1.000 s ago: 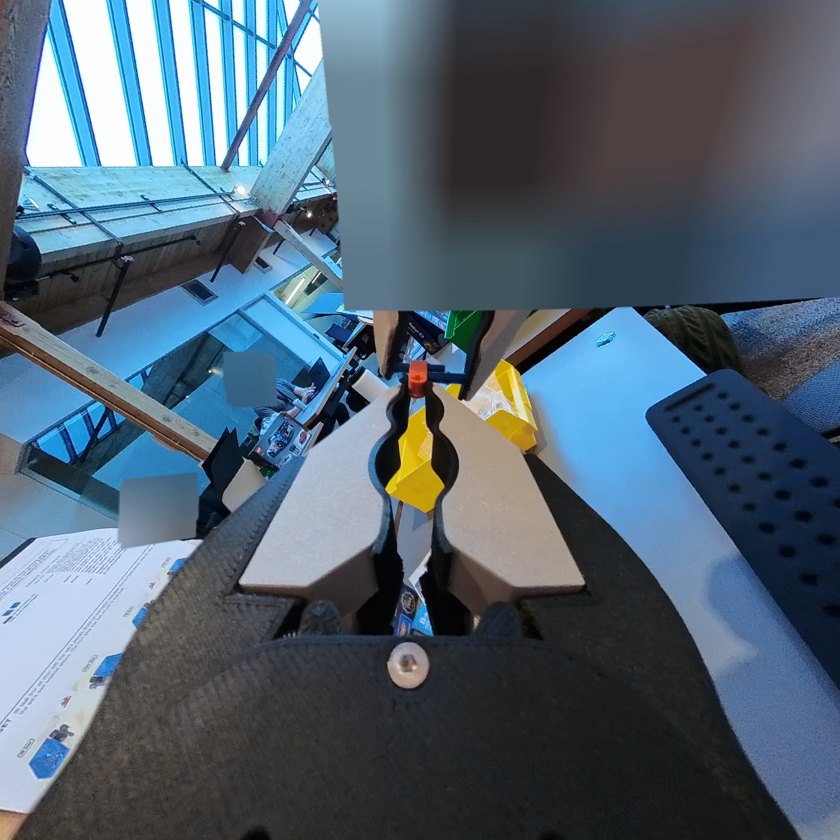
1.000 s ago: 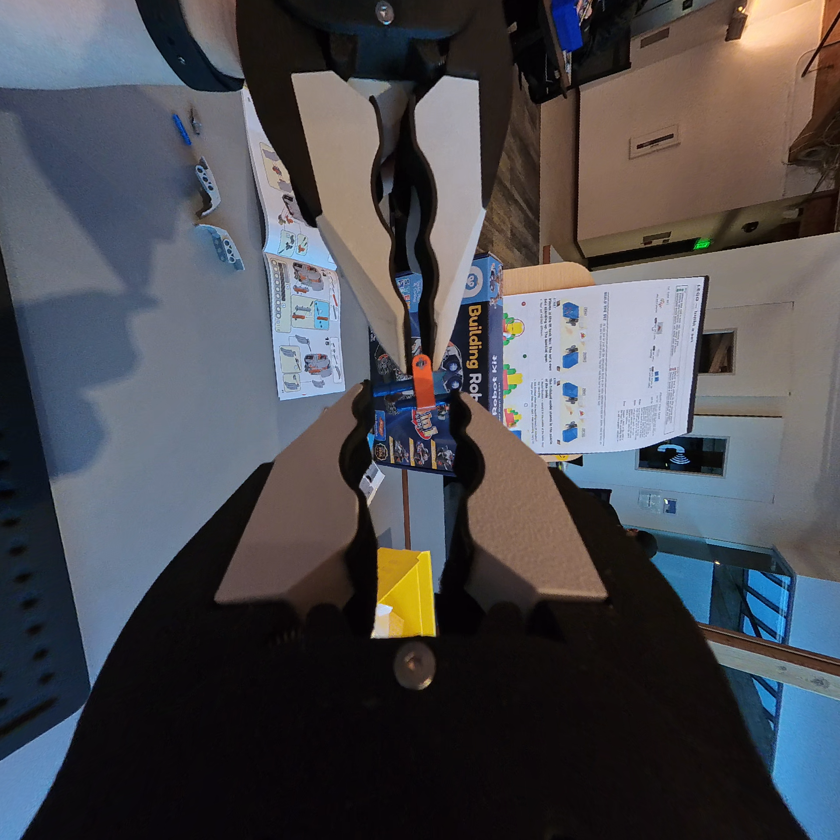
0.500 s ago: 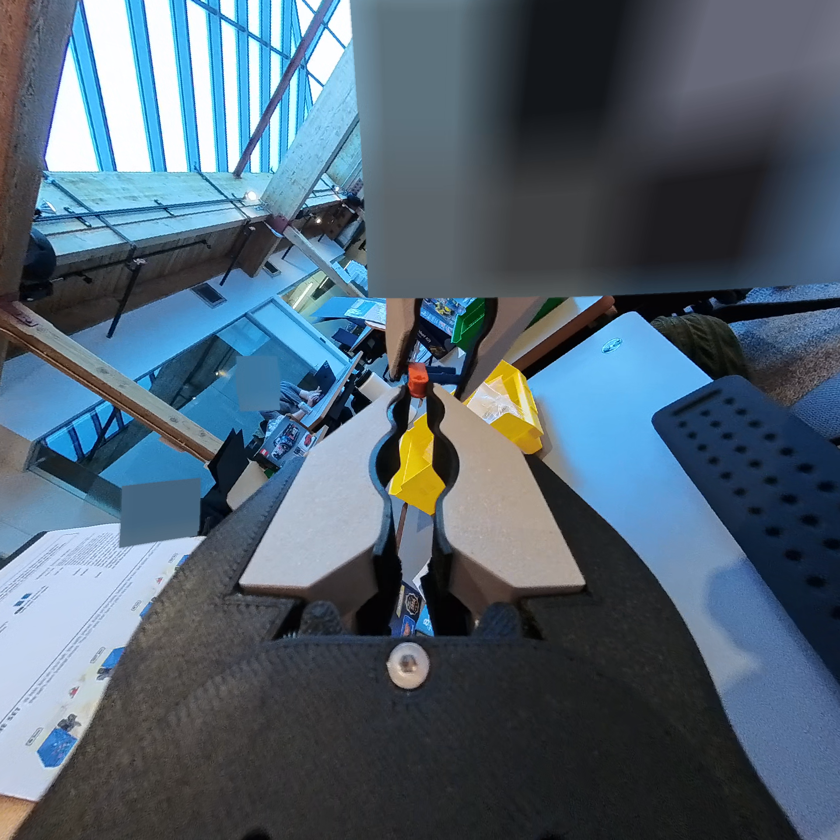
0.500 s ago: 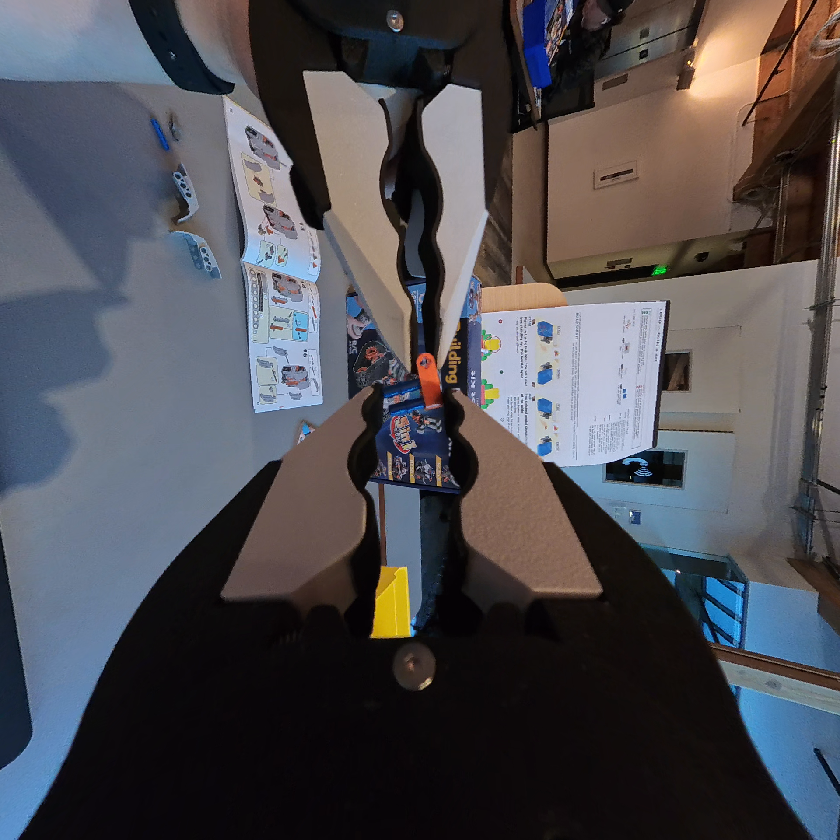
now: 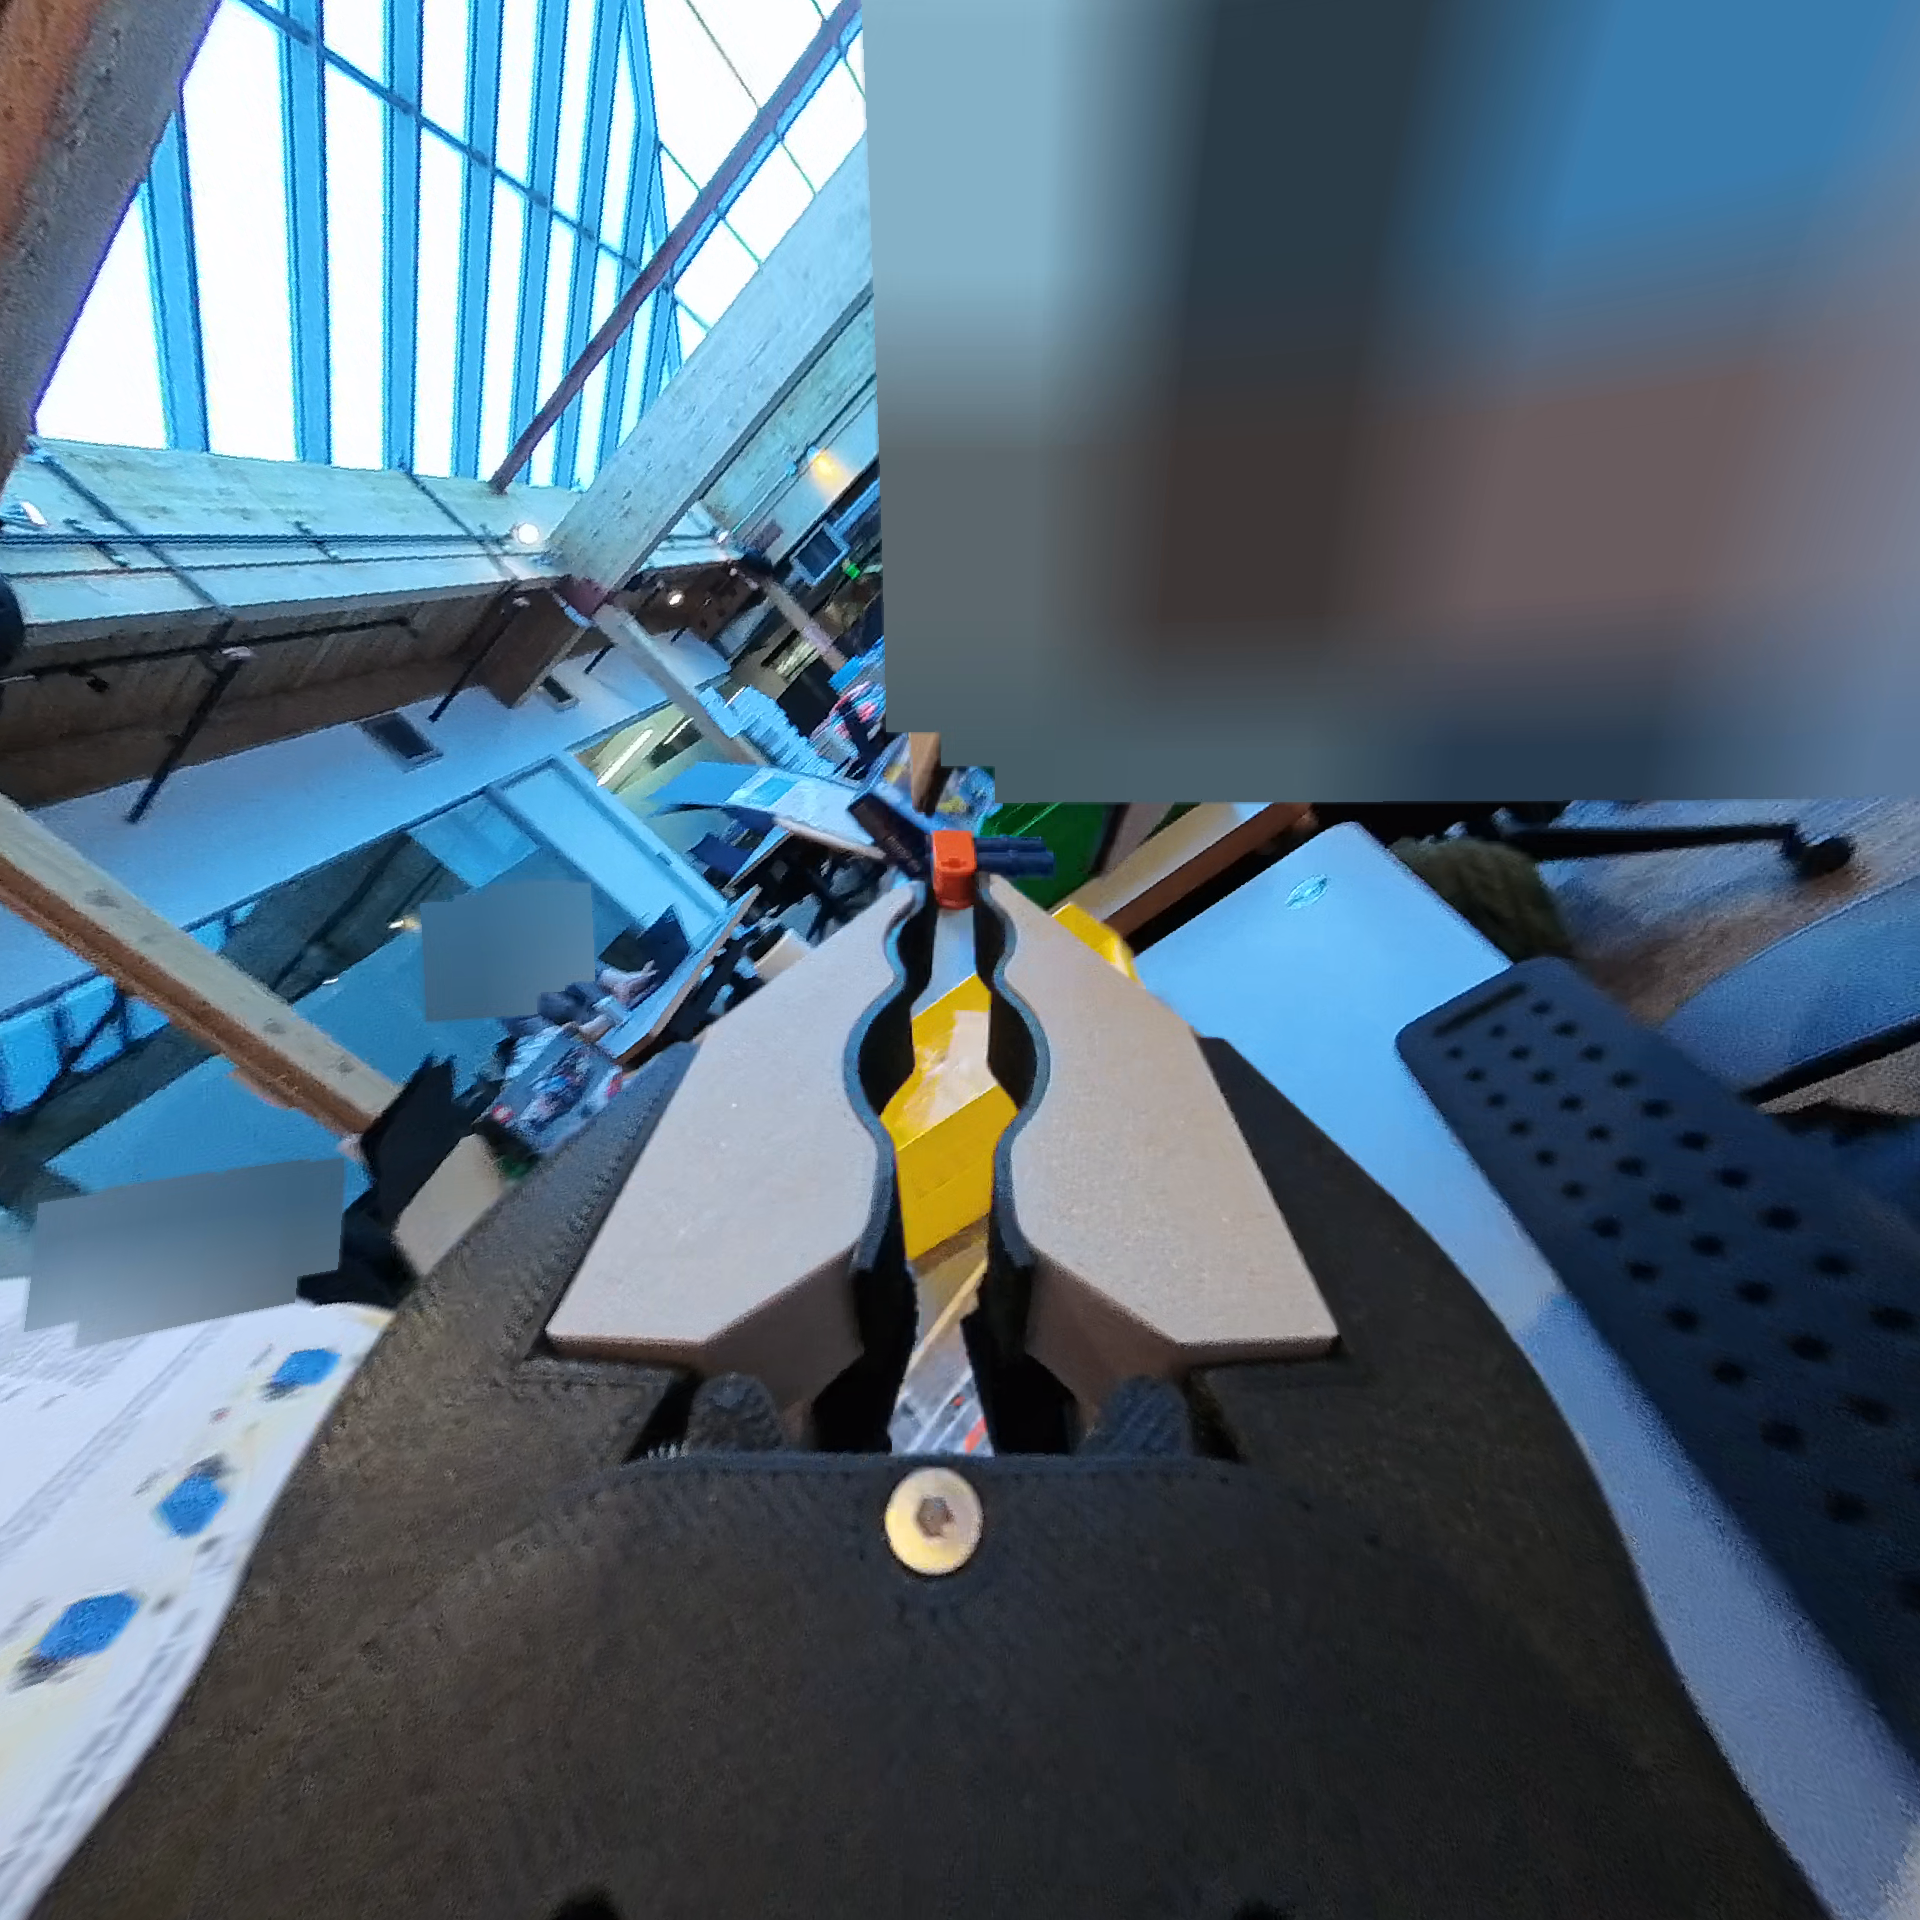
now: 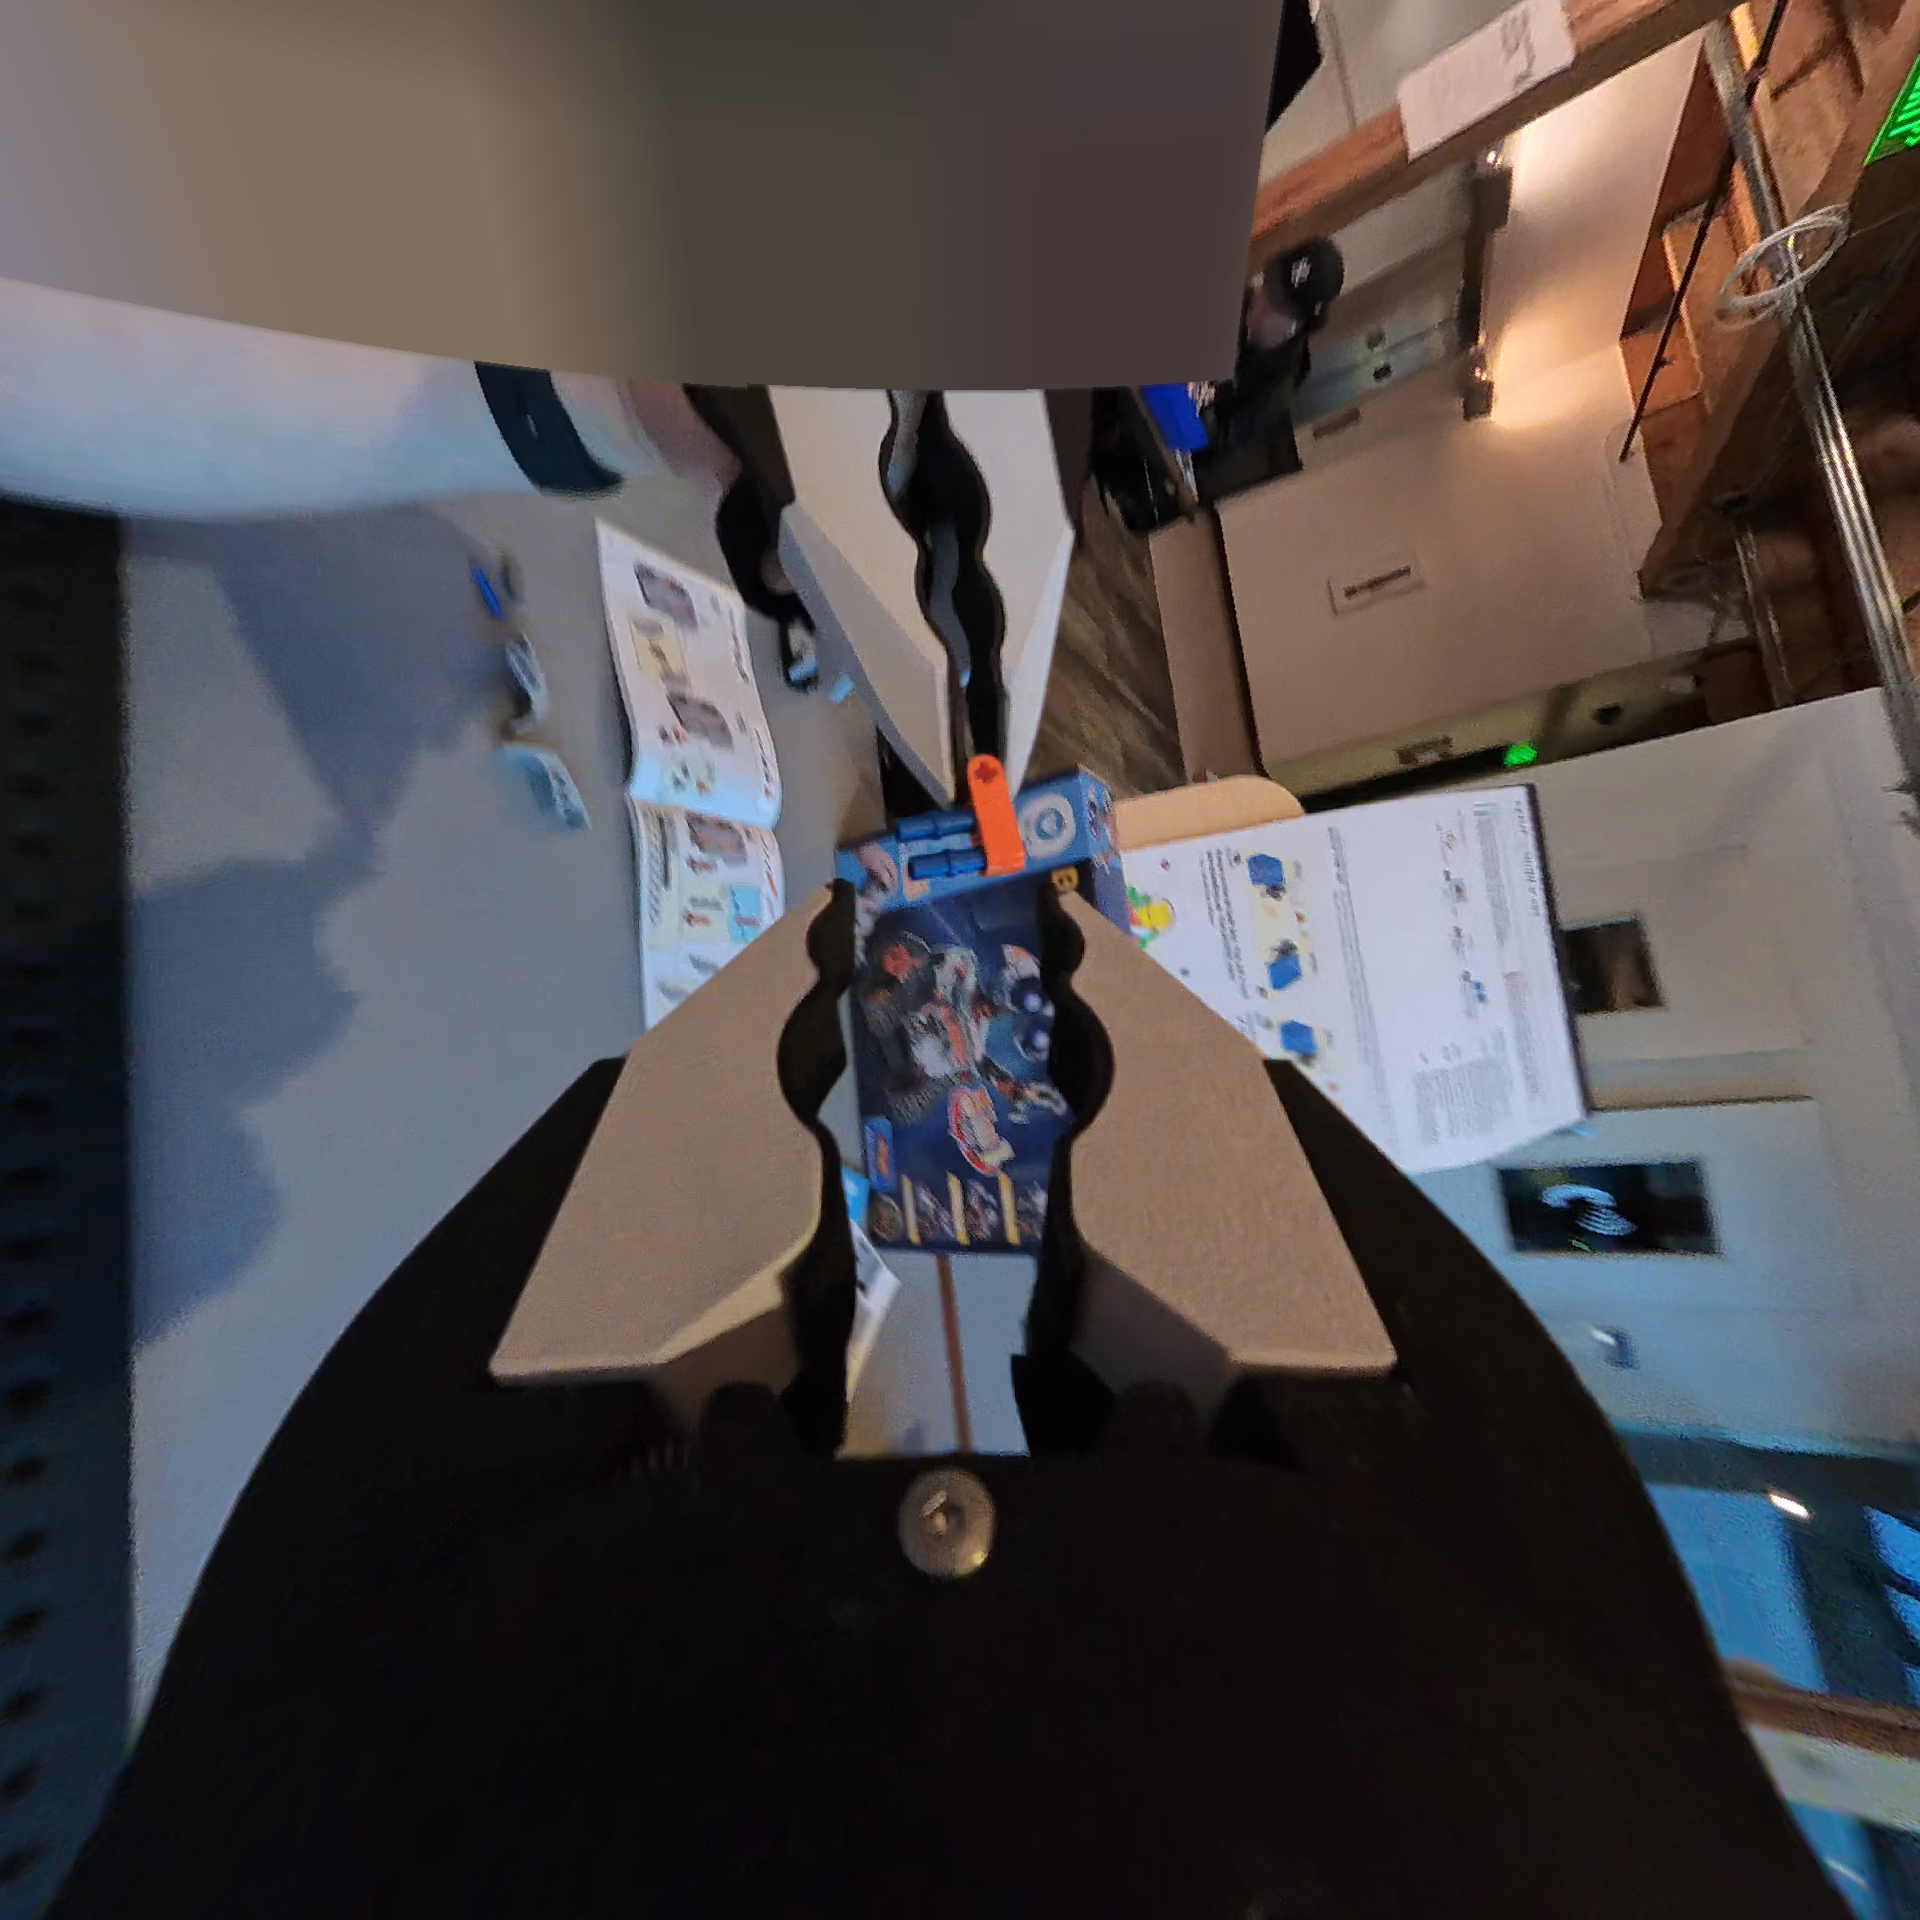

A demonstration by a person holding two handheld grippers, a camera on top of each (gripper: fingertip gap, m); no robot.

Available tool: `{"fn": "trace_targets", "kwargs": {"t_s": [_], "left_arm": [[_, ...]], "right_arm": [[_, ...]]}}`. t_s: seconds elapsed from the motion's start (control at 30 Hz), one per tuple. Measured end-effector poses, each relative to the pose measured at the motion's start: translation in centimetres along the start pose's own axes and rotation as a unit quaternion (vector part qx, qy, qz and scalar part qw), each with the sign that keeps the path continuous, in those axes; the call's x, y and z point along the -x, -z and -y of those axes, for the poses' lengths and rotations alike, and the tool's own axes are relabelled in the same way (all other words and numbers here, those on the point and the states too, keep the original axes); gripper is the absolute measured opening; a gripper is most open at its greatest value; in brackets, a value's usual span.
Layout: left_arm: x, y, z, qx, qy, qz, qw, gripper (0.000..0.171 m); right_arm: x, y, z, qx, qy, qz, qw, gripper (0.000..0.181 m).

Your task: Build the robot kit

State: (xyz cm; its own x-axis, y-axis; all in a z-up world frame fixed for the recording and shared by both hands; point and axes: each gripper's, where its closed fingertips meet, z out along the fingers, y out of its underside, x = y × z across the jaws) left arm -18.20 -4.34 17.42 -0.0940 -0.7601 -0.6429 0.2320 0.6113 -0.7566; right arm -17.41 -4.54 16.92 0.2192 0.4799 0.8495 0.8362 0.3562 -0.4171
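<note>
Orange piece: pinched at the tip of the left gripper, raised above the white table, with blue pins projecting sideways.
Left gripper: clamped on the piece.
Right gripper: spread, facing the piece, just short of it.
Background: kit box, open booklet.

Left claw pinches a small peg piece at its tips, facing the right claw. Kit box stands on the bench behind; open booklet left of it, printed sheet right. Bin below left claw.
</note>
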Motion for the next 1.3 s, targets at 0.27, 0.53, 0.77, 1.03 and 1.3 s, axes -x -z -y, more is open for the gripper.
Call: {"fn": "trace_targets", "kwargs": {"t_s": [0.27, 0.53, 0.77, 1.03, 1.3], "left_arm": [[0.0, 0.2, 1.8, -0.09, 0.102, -0.049, 0.99, 0.006], [3.8, 0.7, 5.5, -0.201, 0.155, 0.073, 0.965, 0.005], [4.6, 0.1, 4.3, -0.202, 0.134, 0.11, 0.964, 0.005], [3.6, -2.3, 0.2, -0.063, 0.029, 0.119, 0.991, 0.005], [-0.1, -2.7, -2.5, 0.107, -0.051, 0.034, 0.992, 0.005]], "right_arm": [[-1.1, 2.9, 2.6, -0.208, -0.109, 0.001, 0.972, 0.036], [-4.8, 1.2, 4.1, -0.476, -0.301, 0.067, 0.824, 0.051], [-5.7, -0.3, 3.0, -0.504, -0.33, 0.113, 0.79, 0.05], [-4.7, -0.7, 0.0, -0.489, -0.246, 0.073, 0.834, 0.047], [-0.9, 0.8, -1.6, -0.43, -0.07, 0.058, 0.898, 0.052]]}}
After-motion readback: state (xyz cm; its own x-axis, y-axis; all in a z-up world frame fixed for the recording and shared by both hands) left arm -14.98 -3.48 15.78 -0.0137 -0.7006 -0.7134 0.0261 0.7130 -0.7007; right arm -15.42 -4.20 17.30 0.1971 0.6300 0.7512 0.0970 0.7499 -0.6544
